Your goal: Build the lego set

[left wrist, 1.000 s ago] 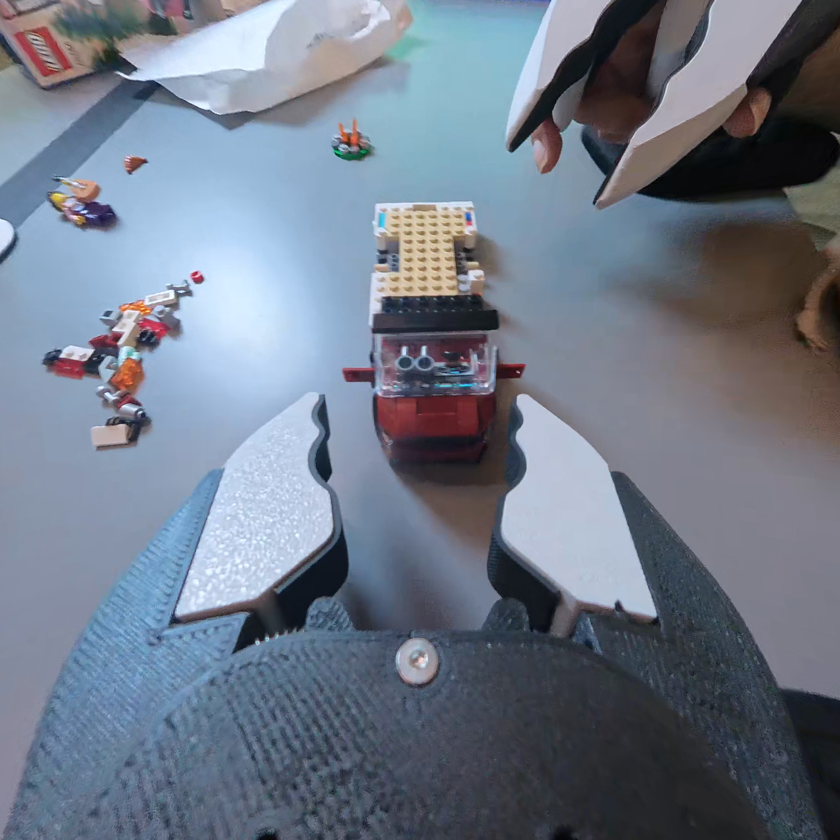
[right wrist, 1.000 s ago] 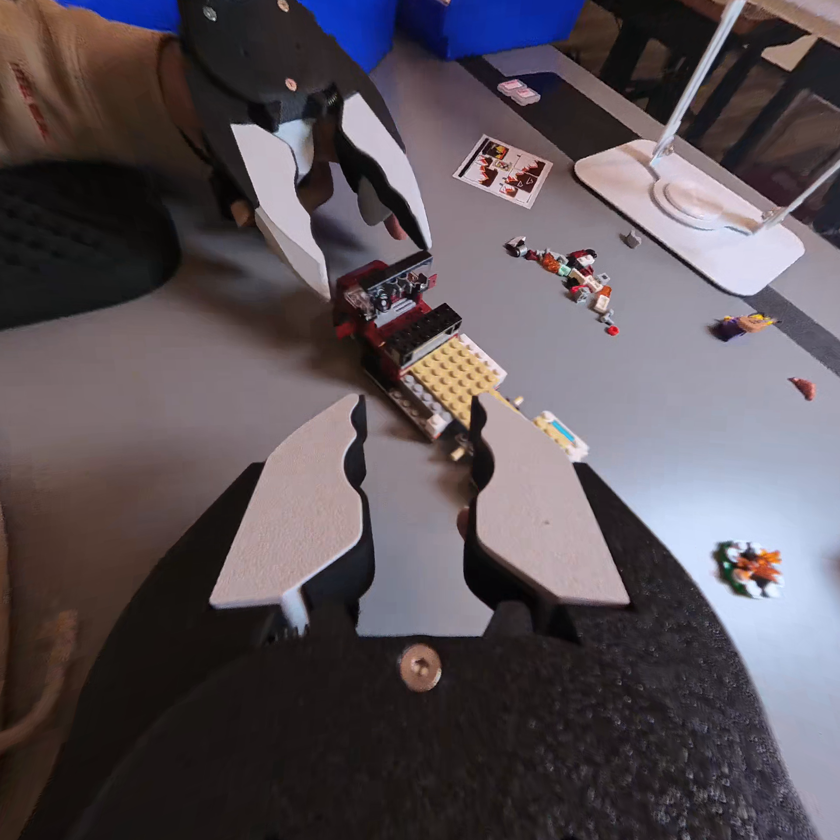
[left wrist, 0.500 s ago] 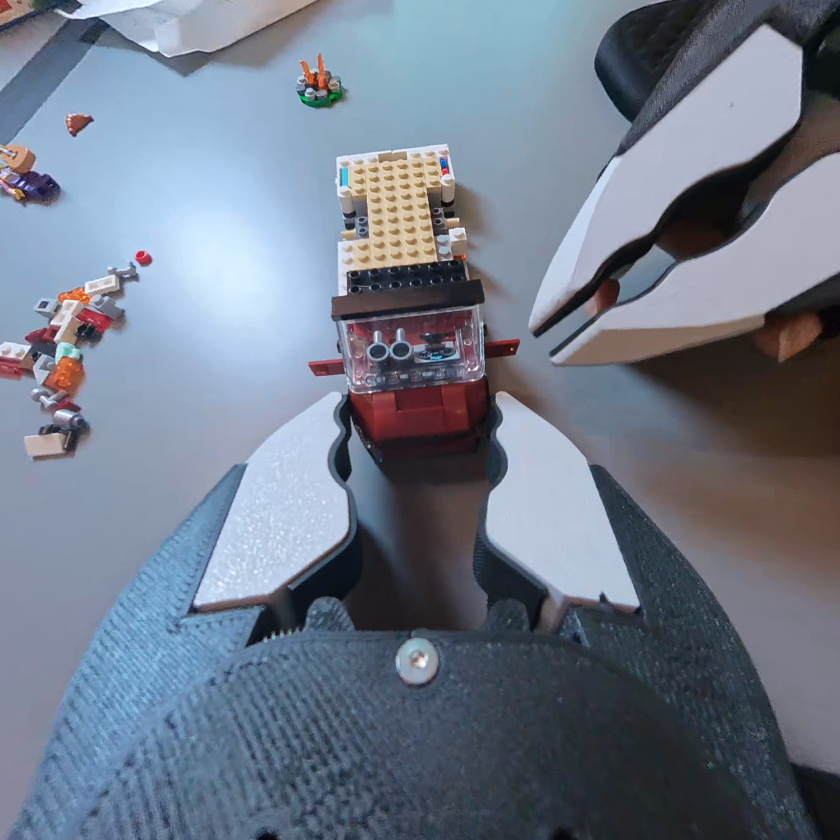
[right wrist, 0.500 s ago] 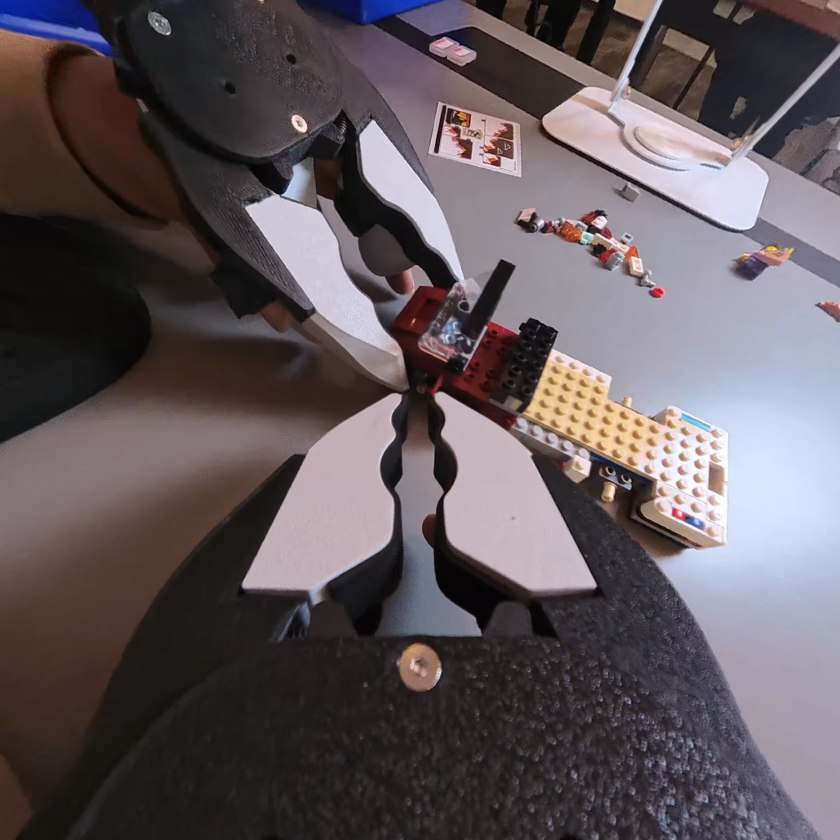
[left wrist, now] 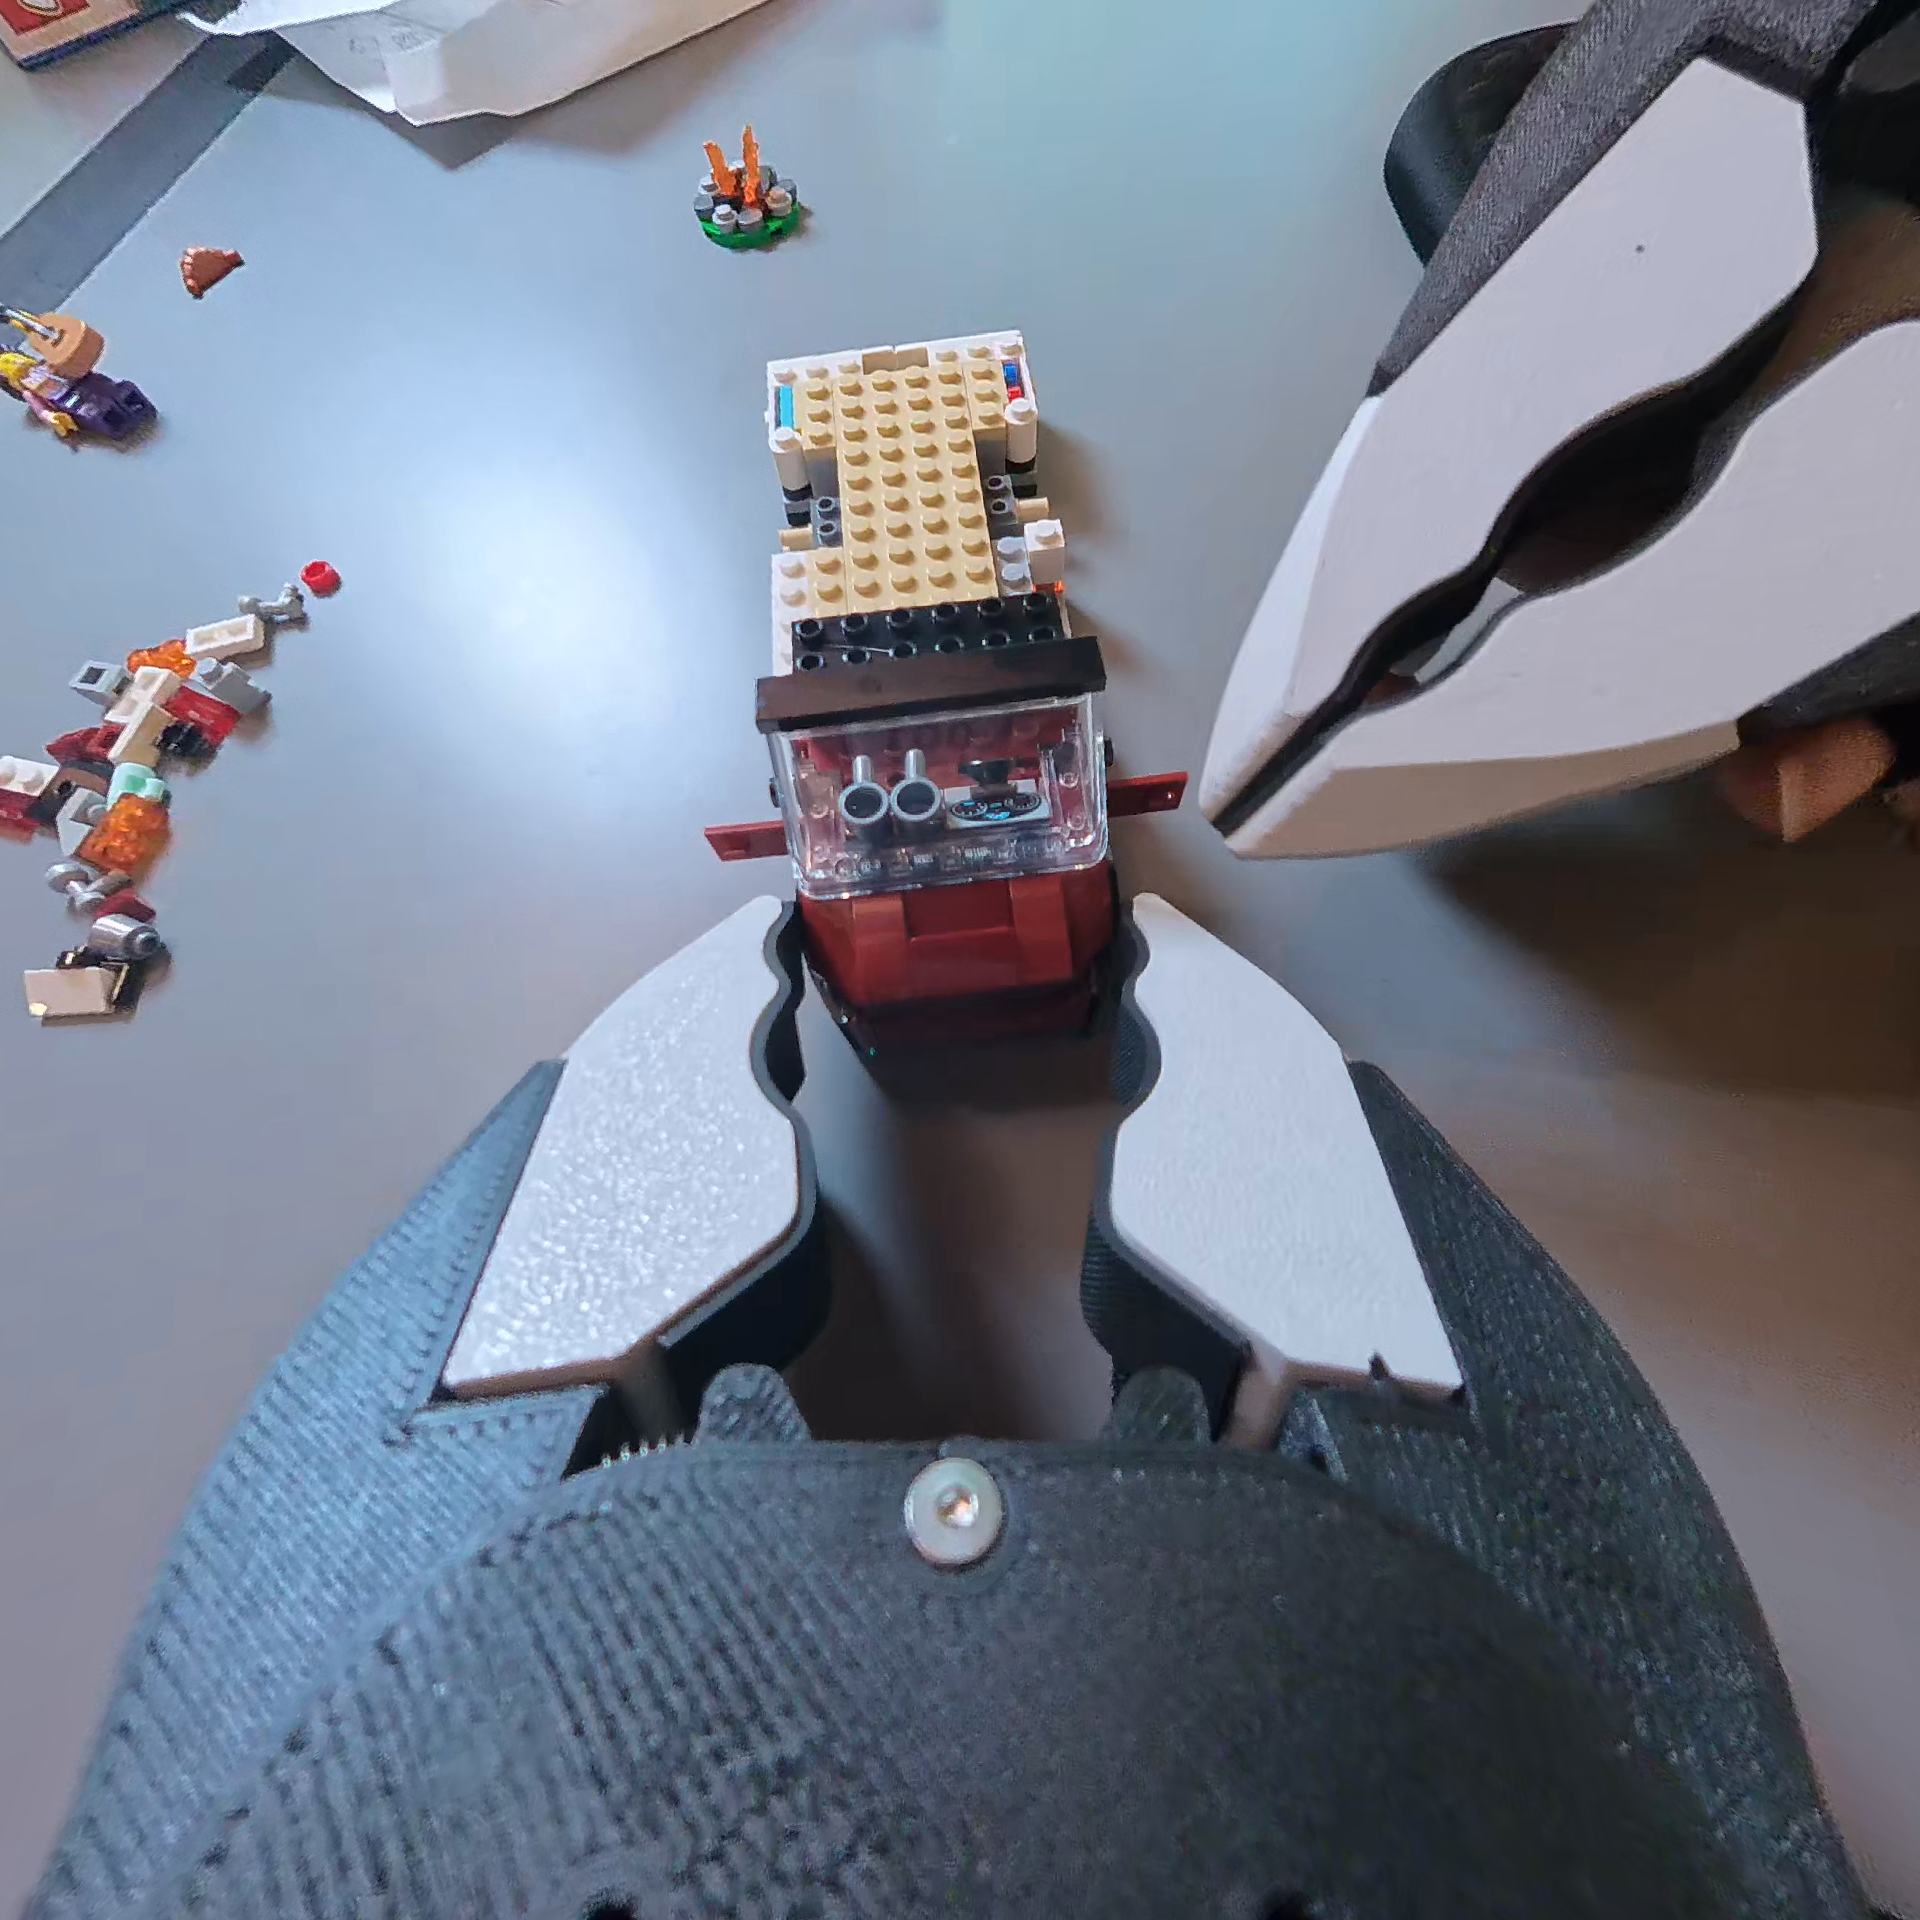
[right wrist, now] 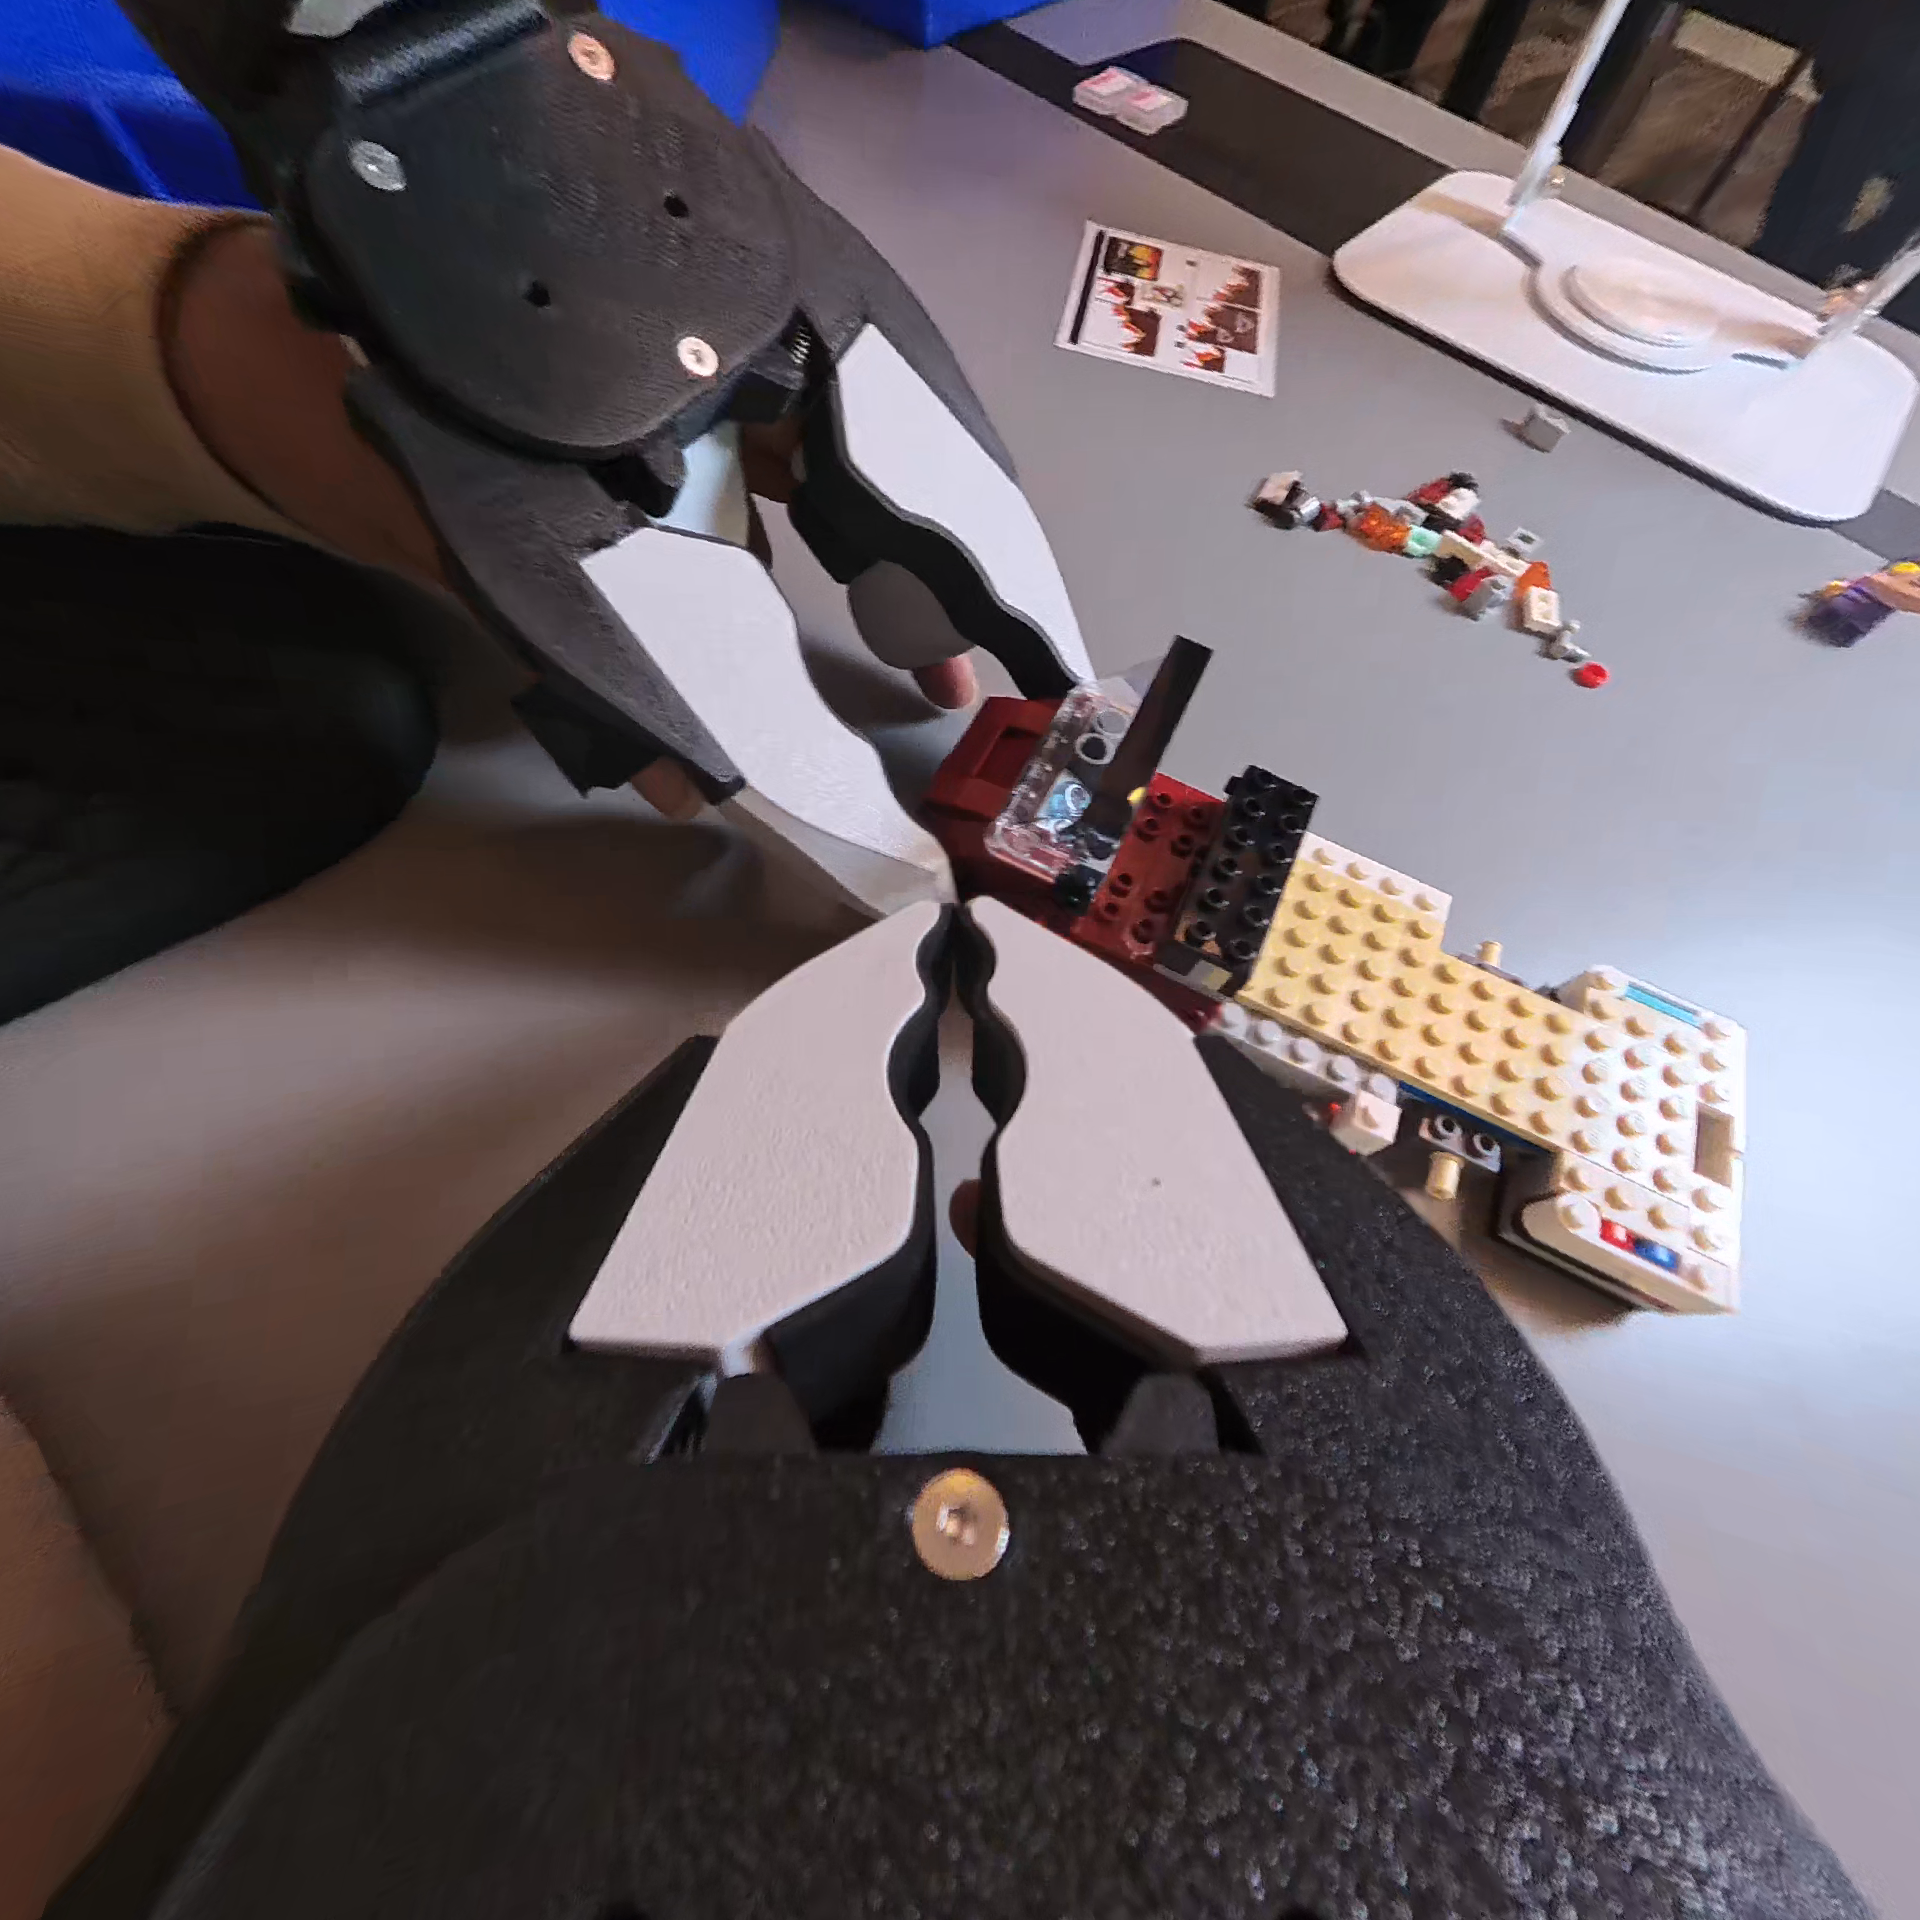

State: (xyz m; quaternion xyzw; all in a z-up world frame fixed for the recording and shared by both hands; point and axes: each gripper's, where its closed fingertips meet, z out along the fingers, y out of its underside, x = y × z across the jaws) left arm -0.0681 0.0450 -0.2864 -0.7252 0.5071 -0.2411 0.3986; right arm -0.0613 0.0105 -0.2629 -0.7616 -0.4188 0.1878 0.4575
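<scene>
Loose bricks (left wrist: 125, 769) left of model (left wrist: 925, 623)

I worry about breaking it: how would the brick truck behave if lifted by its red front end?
The brick truck looks stiff but snap-together, so its long tan deck might sag or separate. The clear windshield appears hinged and may flap. The left gripper clasps only the nose, so it would likely tip.

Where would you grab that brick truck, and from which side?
By the dark red nose of the brick truck, coming in from its front end, one pad on each flat side, as the left claw does. It looks solid and narrow there; the clear cab above looks hinged.
</scene>
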